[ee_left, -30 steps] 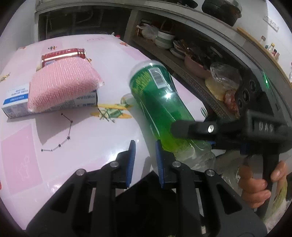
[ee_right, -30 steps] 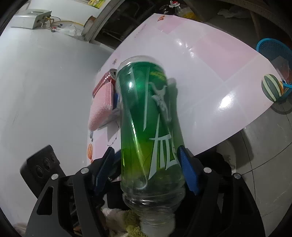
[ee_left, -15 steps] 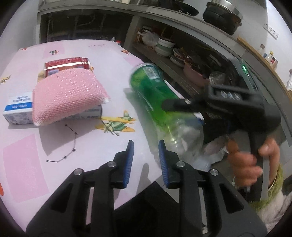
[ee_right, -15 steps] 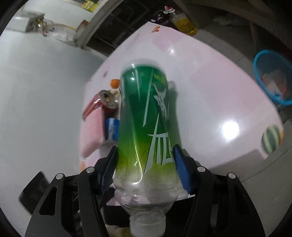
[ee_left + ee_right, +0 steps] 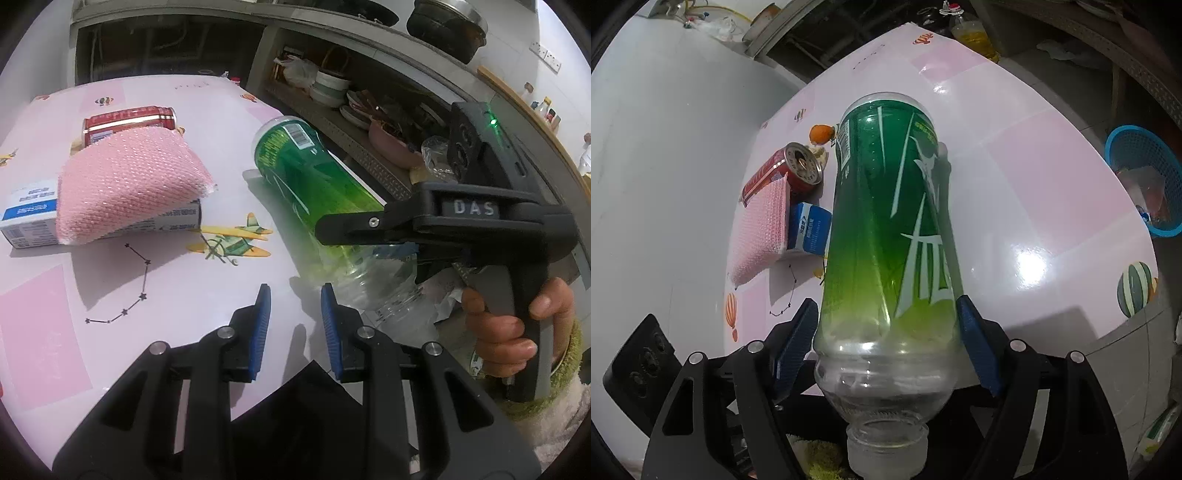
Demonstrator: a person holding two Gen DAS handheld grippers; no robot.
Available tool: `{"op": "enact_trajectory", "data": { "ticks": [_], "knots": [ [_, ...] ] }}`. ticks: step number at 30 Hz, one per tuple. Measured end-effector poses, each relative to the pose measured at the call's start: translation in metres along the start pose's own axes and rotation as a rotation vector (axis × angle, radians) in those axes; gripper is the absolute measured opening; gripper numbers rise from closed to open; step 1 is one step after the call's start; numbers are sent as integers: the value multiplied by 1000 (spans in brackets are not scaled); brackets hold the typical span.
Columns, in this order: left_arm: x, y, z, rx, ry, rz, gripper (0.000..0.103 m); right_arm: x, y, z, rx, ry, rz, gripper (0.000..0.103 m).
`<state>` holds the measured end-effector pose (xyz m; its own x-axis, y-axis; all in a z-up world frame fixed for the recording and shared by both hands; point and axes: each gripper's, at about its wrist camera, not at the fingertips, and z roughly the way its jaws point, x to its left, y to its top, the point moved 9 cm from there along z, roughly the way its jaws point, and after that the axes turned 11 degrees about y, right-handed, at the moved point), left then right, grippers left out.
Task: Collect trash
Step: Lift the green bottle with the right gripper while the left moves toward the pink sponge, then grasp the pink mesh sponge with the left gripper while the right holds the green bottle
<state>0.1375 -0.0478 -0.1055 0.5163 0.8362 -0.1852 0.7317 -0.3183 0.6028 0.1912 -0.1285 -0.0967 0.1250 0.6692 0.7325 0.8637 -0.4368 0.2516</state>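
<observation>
My right gripper (image 5: 886, 332) is shut on a green plastic bottle (image 5: 890, 229), holding it tilted above the pink table, neck toward the camera. The bottle (image 5: 310, 184) and the right gripper (image 5: 369, 225) also show in the left wrist view, at the table's right edge. My left gripper (image 5: 293, 314) is open and empty, low over the table near its front. A red can (image 5: 129, 120), a pink bubble-wrap pouch (image 5: 129, 184) and a blue-white carton (image 5: 29, 206) lie together at the far left of the table.
A blue basket (image 5: 1145, 181) with trash in it stands on the floor right of the table (image 5: 1034, 184). Shelves with bowls and bags (image 5: 351, 96) run along the right. A white wall (image 5: 665, 147) is to the left.
The right gripper has lifted and swung the bottle a little, keeping hold of it. The left gripper has opened slightly wider and stayed near the table's front.
</observation>
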Motion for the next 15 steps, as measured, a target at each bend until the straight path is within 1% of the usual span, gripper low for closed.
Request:
{"op": "enact_trajectory", "data": {
  "ticks": [2,3,4,5,6,7,8,10,12,15],
  "knots": [
    [6,1,-7,-18,-1,-4,29,-2,-2,-1,2,-2,-1,70],
    [9,2,-10,-28,0,-6,34,-2,-1,-2,-1,0,1,70],
    [13,4,-16,-48,4,-6,38,-1,-2,-2,-2,-1,0,70],
    [17,6,-21,-68,10,-3,40,-2,-2,-3,-5,1,0,70],
    [22,11,-30,-101,21,8,43,-3,-2,-3,-7,4,0,70],
    [26,16,-36,-124,28,17,49,-4,-3,-3,-7,6,0,69],
    [31,22,-44,-158,41,28,52,-4,-3,-4,-10,9,1,69],
    [42,35,-56,-210,73,47,65,-3,-3,-4,-11,6,-8,69],
    [53,47,-62,-232,93,50,73,-2,-3,-4,-11,6,-12,69],
    [66,70,-67,-271,88,59,84,-2,-3,-4,-5,12,-19,69]
  ]
}}
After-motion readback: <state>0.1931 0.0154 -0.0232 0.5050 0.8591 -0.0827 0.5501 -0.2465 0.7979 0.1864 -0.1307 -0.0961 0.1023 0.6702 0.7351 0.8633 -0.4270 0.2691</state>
